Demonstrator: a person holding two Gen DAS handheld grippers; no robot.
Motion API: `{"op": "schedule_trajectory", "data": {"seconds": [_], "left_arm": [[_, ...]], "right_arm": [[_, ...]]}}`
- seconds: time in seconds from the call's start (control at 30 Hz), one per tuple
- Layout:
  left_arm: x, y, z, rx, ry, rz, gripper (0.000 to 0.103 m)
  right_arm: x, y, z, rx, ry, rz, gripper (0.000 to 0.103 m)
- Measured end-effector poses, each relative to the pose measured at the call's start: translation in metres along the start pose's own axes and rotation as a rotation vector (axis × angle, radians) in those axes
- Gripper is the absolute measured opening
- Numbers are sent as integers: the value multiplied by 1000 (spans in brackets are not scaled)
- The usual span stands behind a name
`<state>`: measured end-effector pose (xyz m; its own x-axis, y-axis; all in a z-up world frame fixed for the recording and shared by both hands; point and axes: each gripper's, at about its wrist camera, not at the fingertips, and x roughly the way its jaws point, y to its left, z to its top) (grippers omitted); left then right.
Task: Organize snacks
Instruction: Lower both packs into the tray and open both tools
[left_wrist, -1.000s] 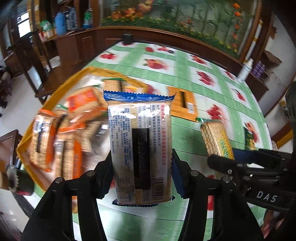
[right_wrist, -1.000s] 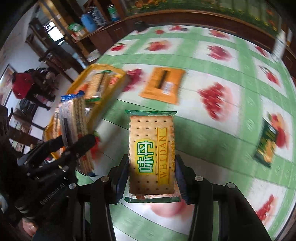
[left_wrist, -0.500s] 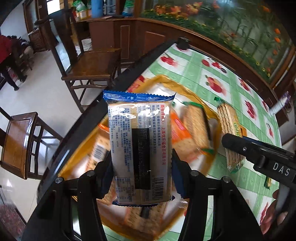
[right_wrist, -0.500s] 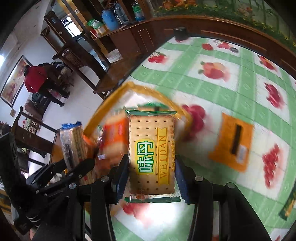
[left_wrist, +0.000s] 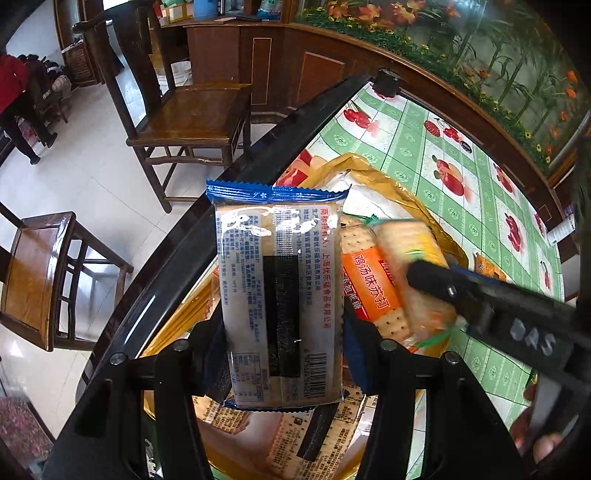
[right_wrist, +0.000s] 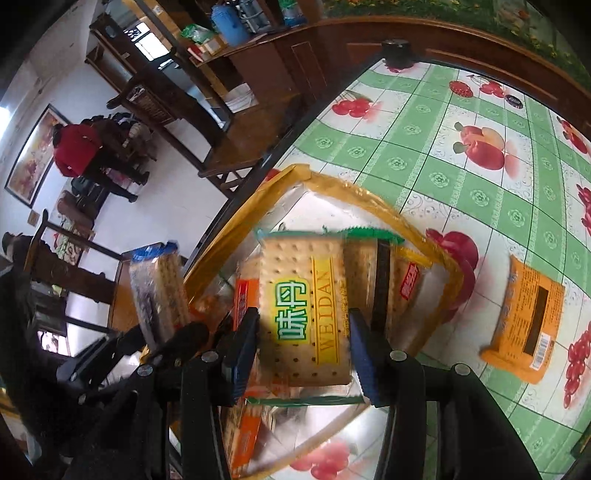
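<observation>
Both grippers now over yellow-rimmed plastic tray (right_wrist: 373, 195), formerly over open desk. Left gripper (left_wrist: 280, 332): fingers clamped on blue-edged cracker packet (left_wrist: 279, 295), long axis forward, above tray's near end. Right gripper (right_wrist: 299, 347): fingers clamped on green-edged Weidan cracker packet (right_wrist: 306, 314), likewise lengthwise, tray directly below; orange foil packet (right_wrist: 524, 328) beyond on desk.

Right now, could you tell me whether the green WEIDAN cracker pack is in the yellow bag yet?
Not yet: the green WEIDAN pack is gripped by the right hand-held gripper above the open yellow bag.
</observation>
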<state>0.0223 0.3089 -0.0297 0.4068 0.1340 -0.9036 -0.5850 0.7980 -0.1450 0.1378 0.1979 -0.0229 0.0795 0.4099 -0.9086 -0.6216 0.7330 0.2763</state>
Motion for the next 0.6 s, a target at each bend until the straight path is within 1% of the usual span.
{"op": "schedule_trajectory", "data": {"seconds": [0.1, 0.17, 0.23, 0.3, 0.33, 0.37, 0.47, 0.53, 0.6], "left_arm": [[2, 1, 2, 8, 11, 3, 54], [6, 1, 7, -2, 35, -15, 54], [13, -3, 13, -1, 77, -44, 54], [19, -9, 17, 23, 119, -40, 54], [20, -11, 20, 25, 125, -42, 54], [20, -13, 21, 25, 131, -48, 57], [24, -13, 28, 15, 182, -82, 57], [25, -15, 31, 21, 187, -70, 57], [26, -15, 31, 19, 191, -59, 57]], "right_arm": [[6, 5, 11, -20, -5, -35, 50], [13, 8, 19, -23, -3, -54, 50], [16, 8, 22, -16, 0, -58, 50], [20, 10, 24, -19, 4, -59, 50], [21, 11, 24, -24, 6, -61, 50], [21, 12, 25, -26, 6, -64, 50], [19, 13, 23, -33, 3, -71, 51], [17, 9, 23, -20, 2, -72, 54], [14, 7, 22, -10, 1, -70, 54]]}}
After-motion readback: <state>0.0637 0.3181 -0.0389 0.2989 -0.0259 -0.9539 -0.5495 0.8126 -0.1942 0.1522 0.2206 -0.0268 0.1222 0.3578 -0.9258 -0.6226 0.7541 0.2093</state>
